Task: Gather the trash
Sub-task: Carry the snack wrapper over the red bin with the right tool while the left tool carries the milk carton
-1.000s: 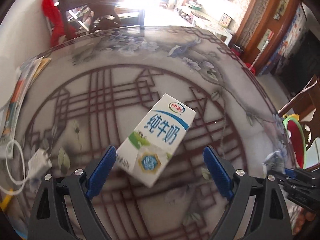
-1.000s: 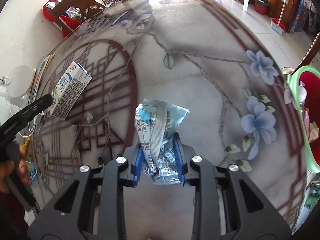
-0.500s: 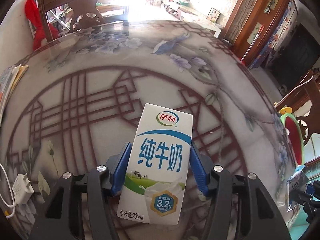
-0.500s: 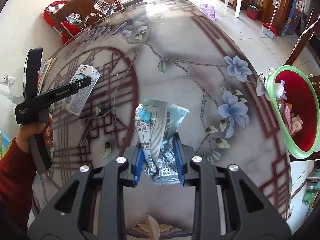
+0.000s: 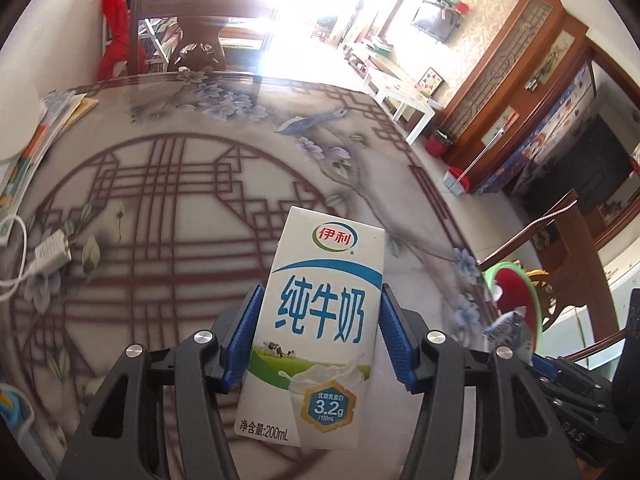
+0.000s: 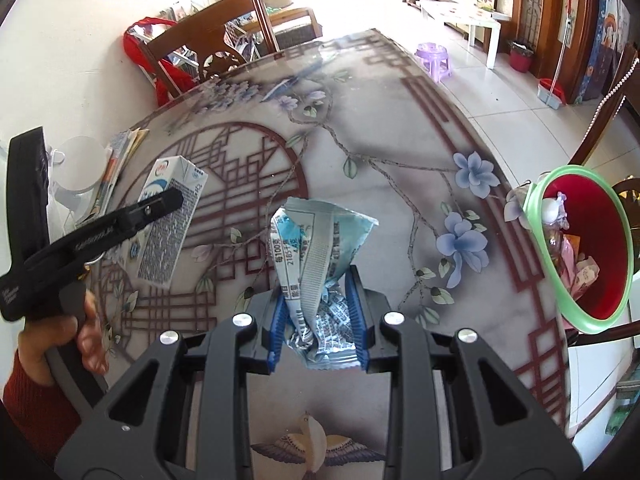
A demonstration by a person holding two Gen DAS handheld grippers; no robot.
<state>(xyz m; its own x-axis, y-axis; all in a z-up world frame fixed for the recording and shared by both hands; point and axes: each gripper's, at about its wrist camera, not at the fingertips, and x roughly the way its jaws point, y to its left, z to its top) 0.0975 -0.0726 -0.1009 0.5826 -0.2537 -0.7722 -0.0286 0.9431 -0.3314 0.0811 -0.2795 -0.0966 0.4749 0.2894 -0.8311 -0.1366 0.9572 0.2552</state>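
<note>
My left gripper (image 5: 318,334) is shut on a white and blue milk carton (image 5: 320,320), held upright above the patterned table (image 5: 160,200). In the right wrist view the same carton (image 6: 168,224) hangs off the table at the left, with the left gripper (image 6: 160,210) clamped on it and a hand (image 6: 60,332) on its handle. My right gripper (image 6: 318,320) is shut on a crumpled light-blue wrapper (image 6: 316,256), lifted over the table. A red bin with a green rim (image 6: 580,248) holding trash stands beyond the table's right edge, also visible as the bin (image 5: 516,296) in the left wrist view.
Books and papers (image 5: 36,148) and a white charger with cable (image 5: 48,252) lie at the table's left edge. A wooden chair (image 6: 224,48) with a red bag (image 6: 140,52) stands at the far side. A purple stool (image 6: 434,58) sits on the tiled floor.
The left gripper closed on the milk carton, which lay flat a second ago, and lifted it off the table. The right gripper rose with the wrapper, and the bin came further into its view.
</note>
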